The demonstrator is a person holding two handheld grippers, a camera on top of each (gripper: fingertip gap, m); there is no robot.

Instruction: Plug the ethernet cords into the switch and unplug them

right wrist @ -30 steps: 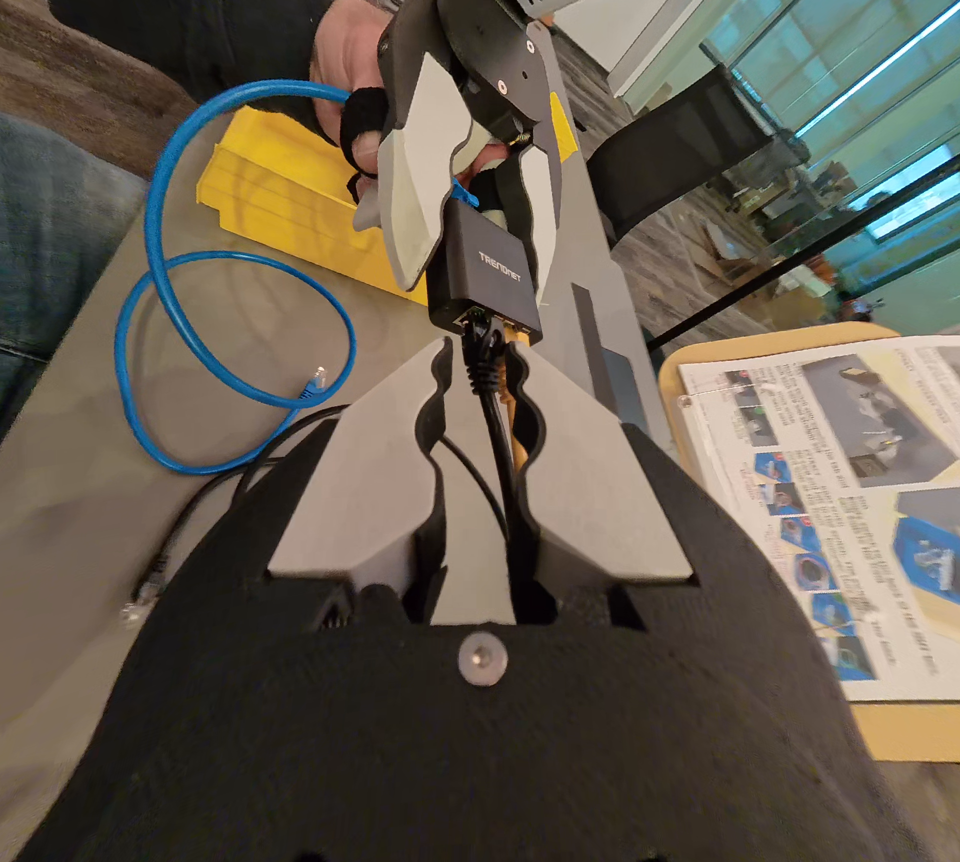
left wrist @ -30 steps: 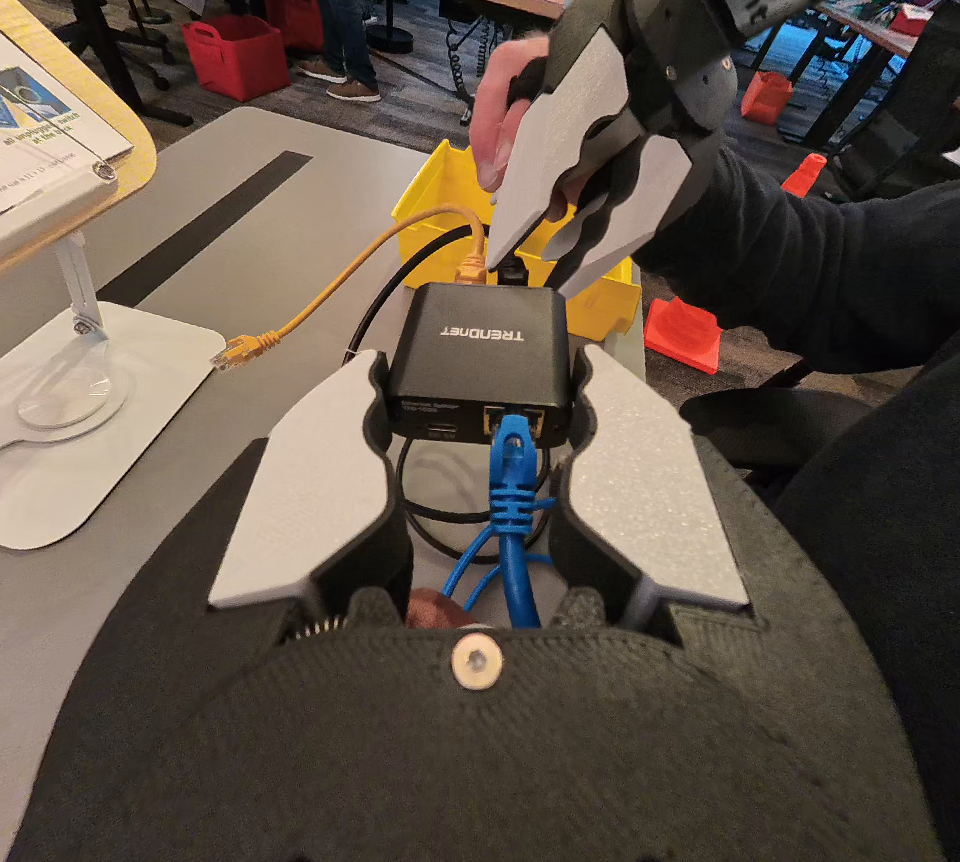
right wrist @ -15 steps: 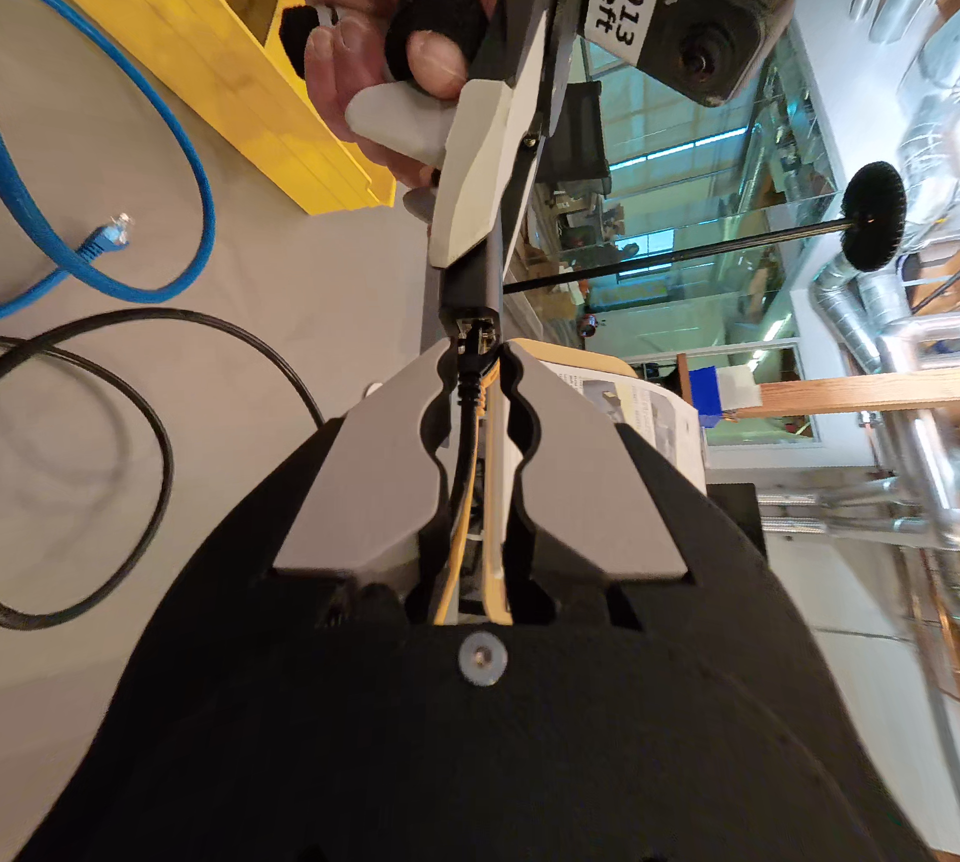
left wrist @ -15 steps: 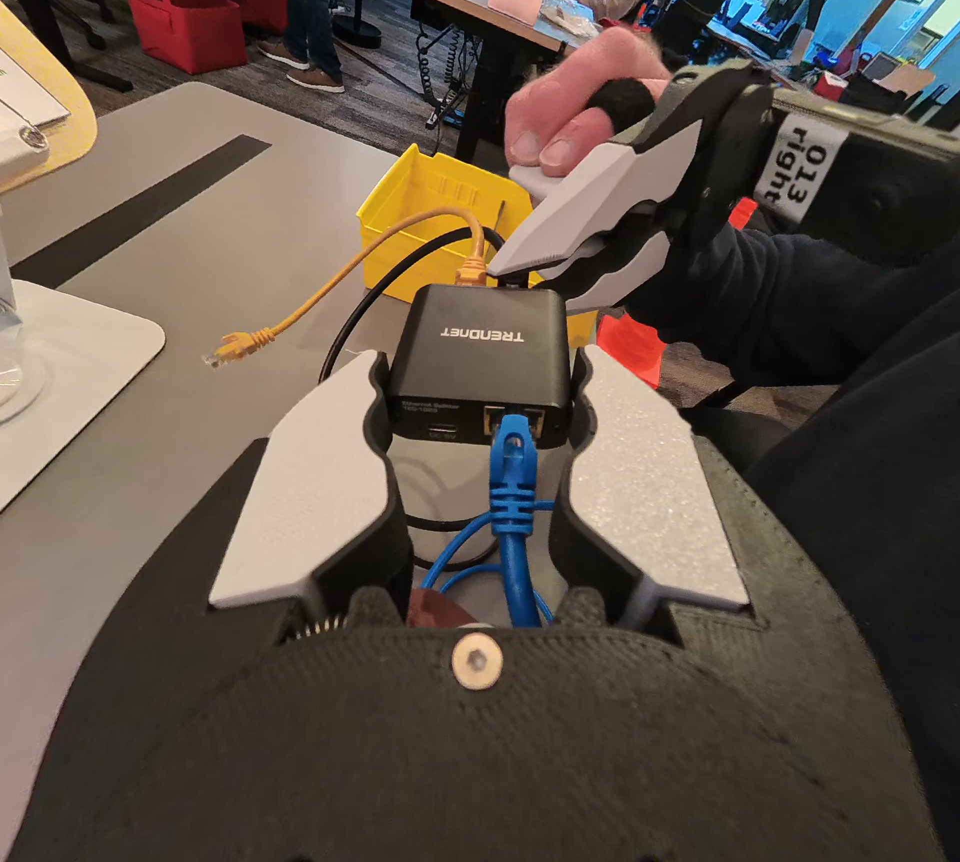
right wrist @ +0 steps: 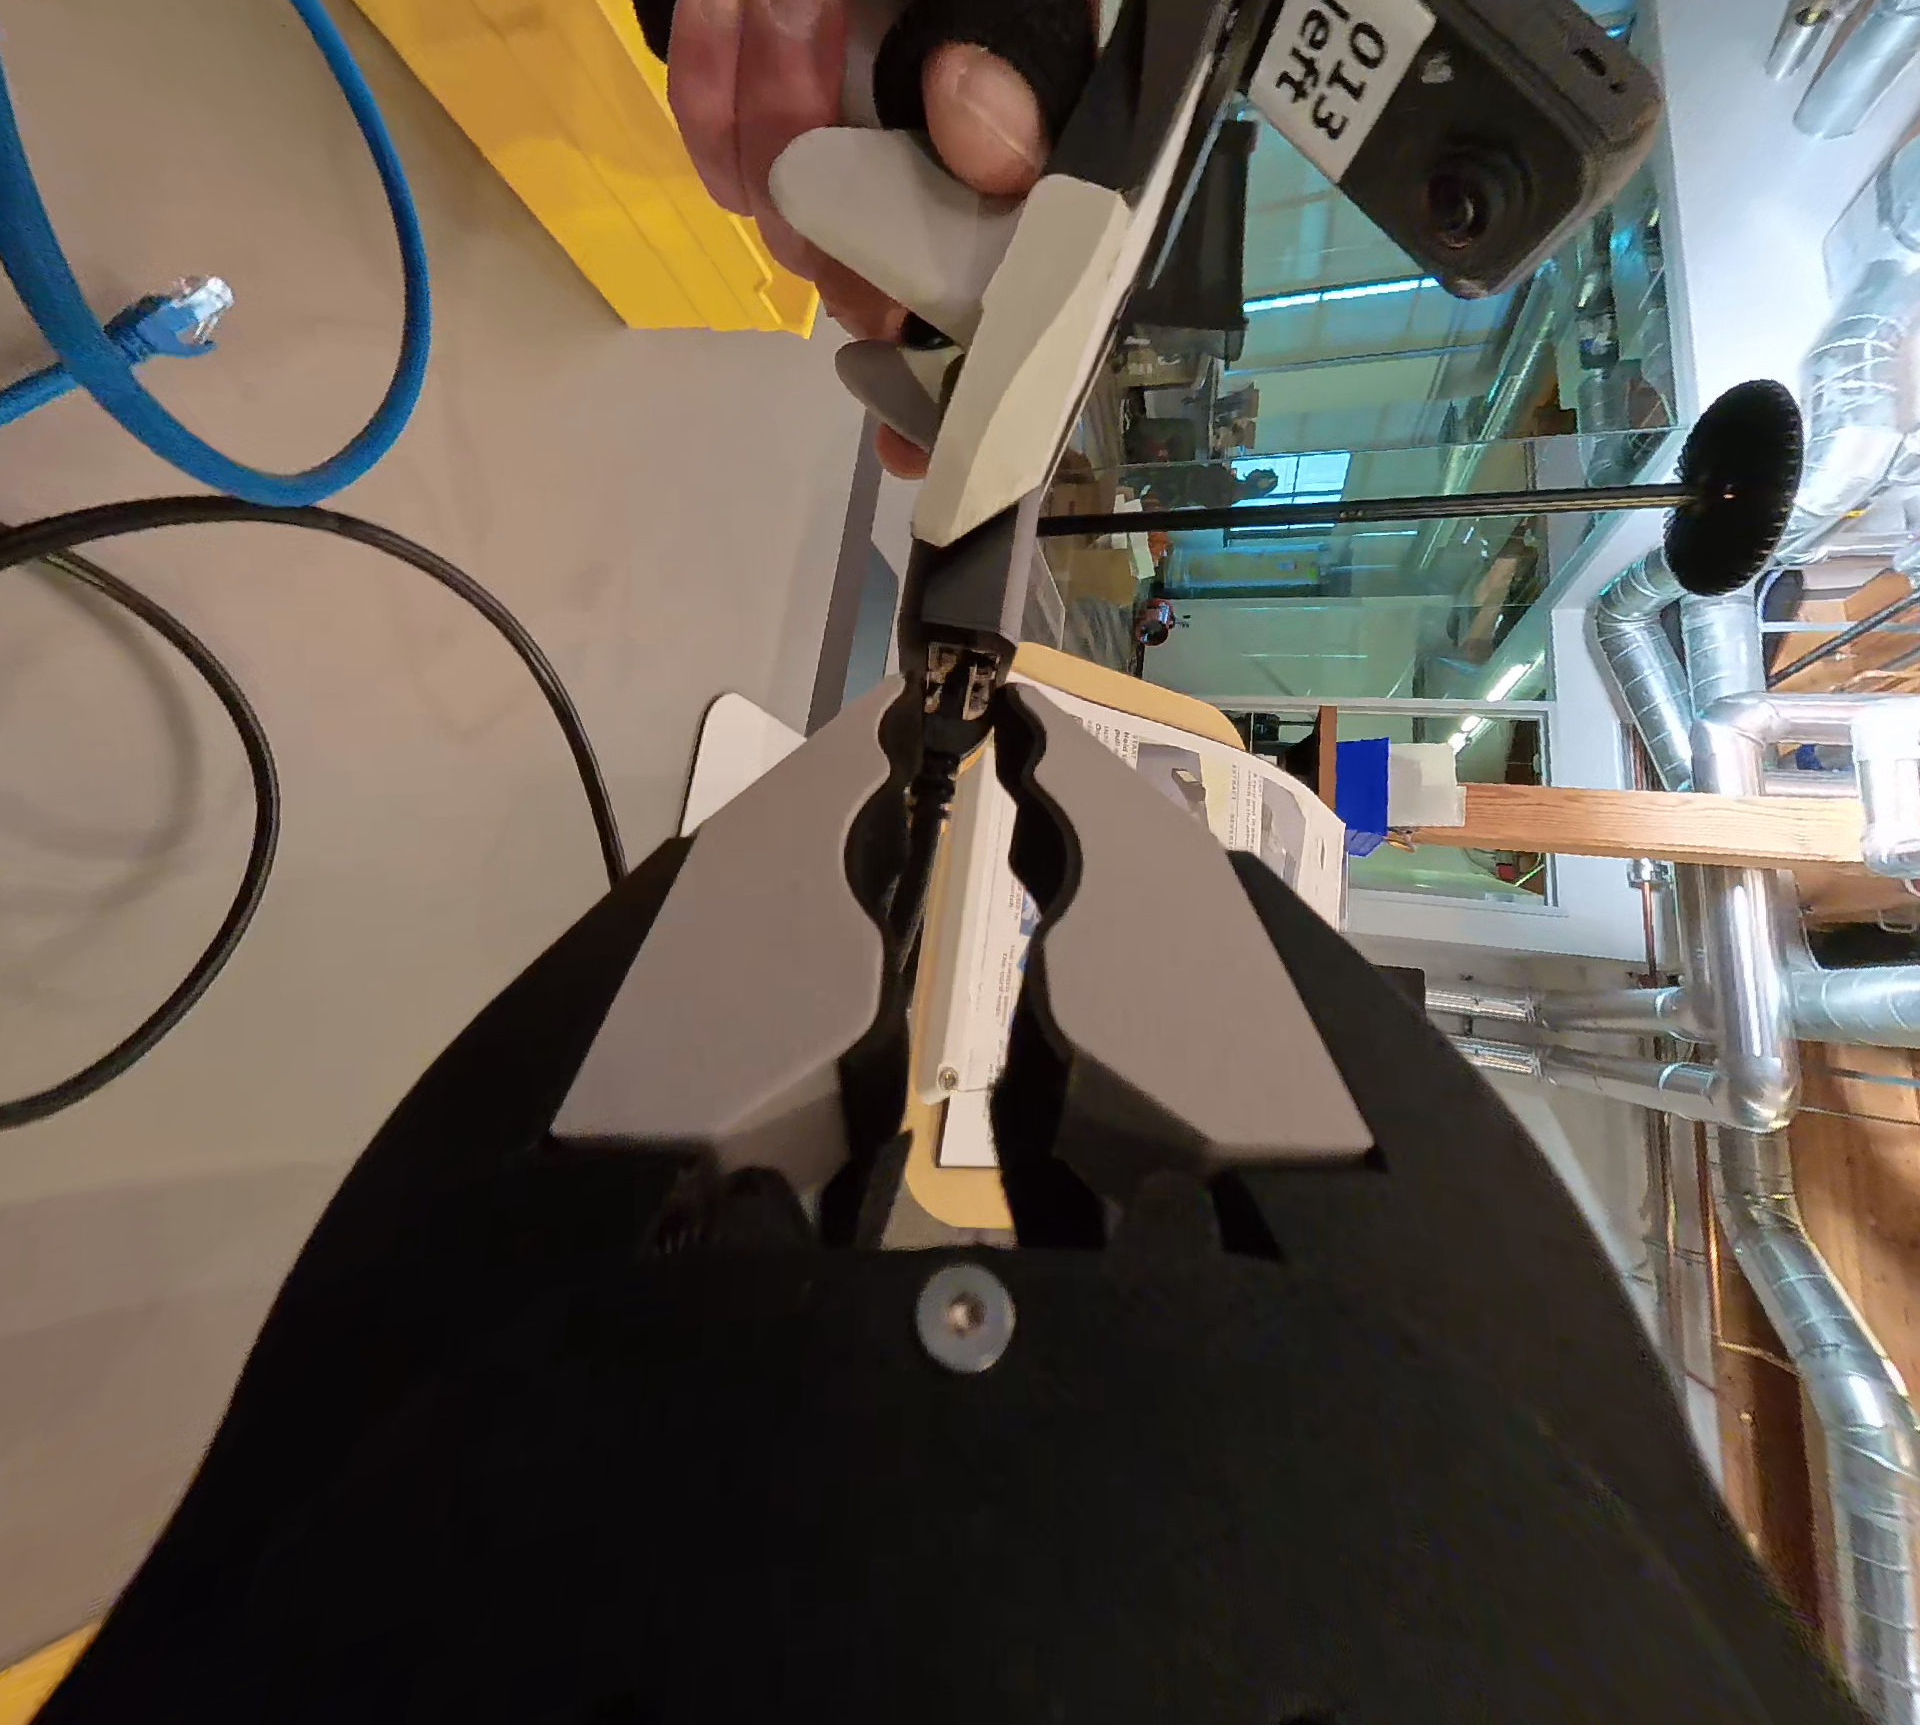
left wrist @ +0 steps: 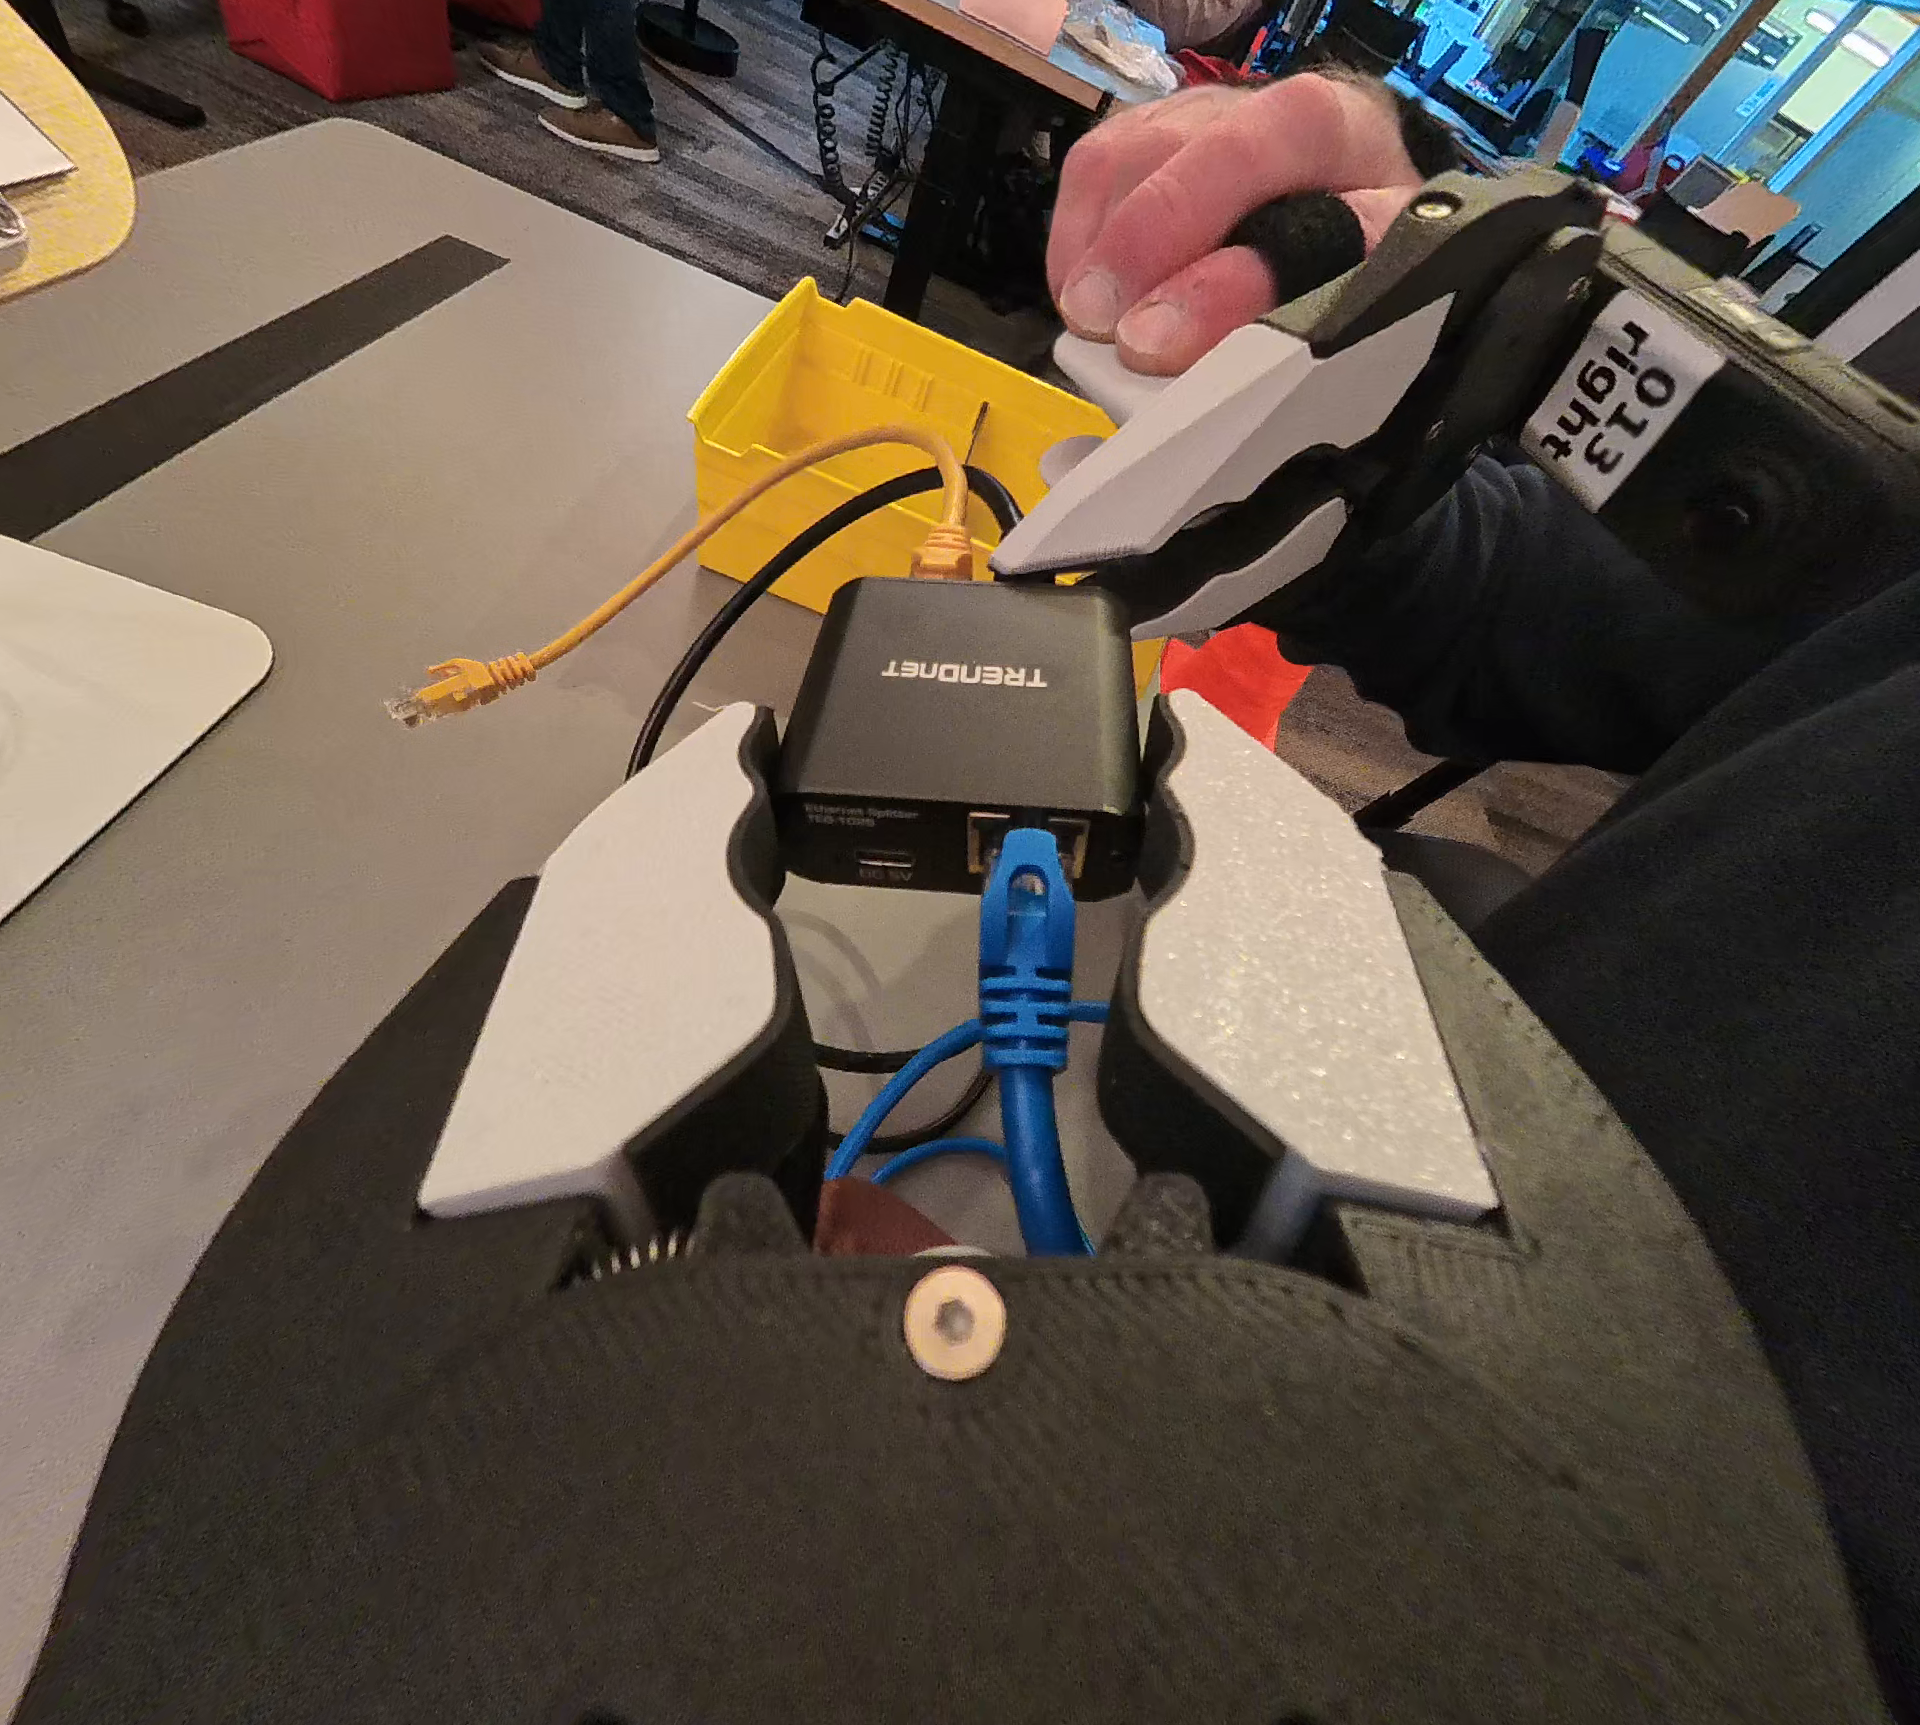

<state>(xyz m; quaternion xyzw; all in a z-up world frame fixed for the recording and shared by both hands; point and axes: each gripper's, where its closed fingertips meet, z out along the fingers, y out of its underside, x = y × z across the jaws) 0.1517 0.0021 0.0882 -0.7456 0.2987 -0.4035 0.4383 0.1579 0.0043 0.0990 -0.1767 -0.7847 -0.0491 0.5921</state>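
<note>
While the left gripper (left wrist: pixel 956 782) jaws clamp the switch (left wrist: pixel 961 709), its far ports stay hidden. Right gripper (right wrist: pixel 951 719) jaws pinch the black cord (right wrist: pixel 925 802); free tabletop (left wrist: pixel 416 480) at 10 o'clock.

The black cord (right wrist: pixel 928 802) runs between the right tongs (right wrist: pixel 948 719), though whether they pinch it cannot be told, its plug (left wrist: pixel 1049 576) is hidden behind the switch (left wrist: pixel 961 719), and the blue cord (right wrist: pixel 62 293) leaves the frame's left edge.
</note>
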